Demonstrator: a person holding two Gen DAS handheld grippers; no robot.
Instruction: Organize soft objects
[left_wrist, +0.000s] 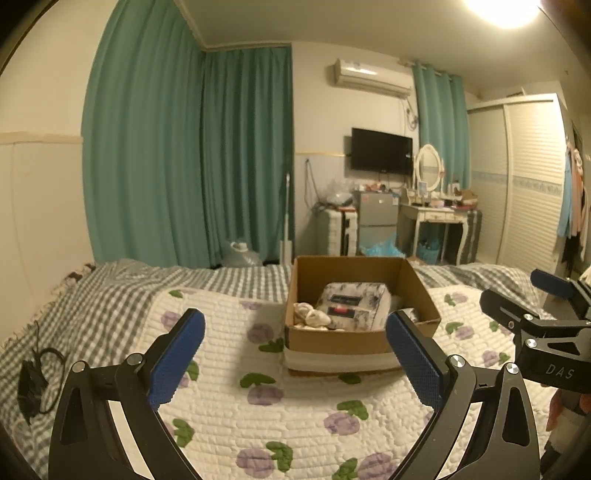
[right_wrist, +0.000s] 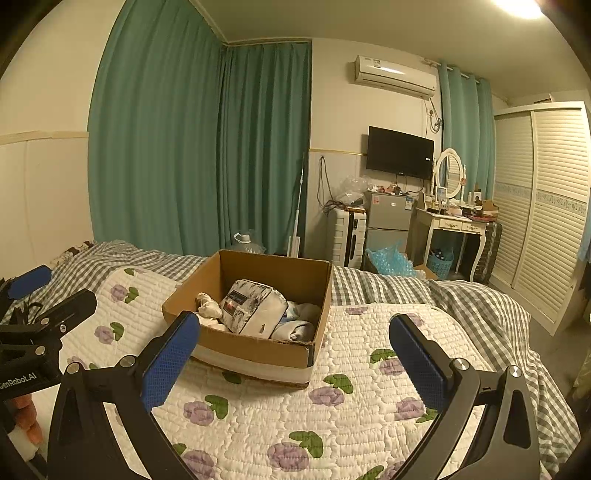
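Observation:
An open cardboard box (left_wrist: 421, 291) (right_wrist: 273, 271) sits on a white quilt with purple flowers (left_wrist: 229, 417) (right_wrist: 332, 417). Inside lie a grey-white packaged soft bundle (left_wrist: 351, 304) (right_wrist: 255, 308), cream rolled cloth (left_wrist: 310, 315) (right_wrist: 208, 308) and pale folded cloth (right_wrist: 299, 325). My left gripper (left_wrist: 295, 354) is open and empty, held above the quilt just short of the box. My right gripper (right_wrist: 295, 360) is open and empty, to the right of the left one. Each gripper shows at the edge of the other's view: the right gripper (left_wrist: 532, 299) and the left gripper (right_wrist: 48, 291).
The bed has a grey checked blanket (left_wrist: 92, 306) (right_wrist: 461, 299). A black cable (left_wrist: 35, 384) lies on the bed's left edge. Beyond the bed stand green curtains (left_wrist: 184, 155), a suitcase (right_wrist: 345, 236), a small fridge (right_wrist: 388, 221), a dressing table (right_wrist: 454, 225) and a wardrobe (right_wrist: 546, 206).

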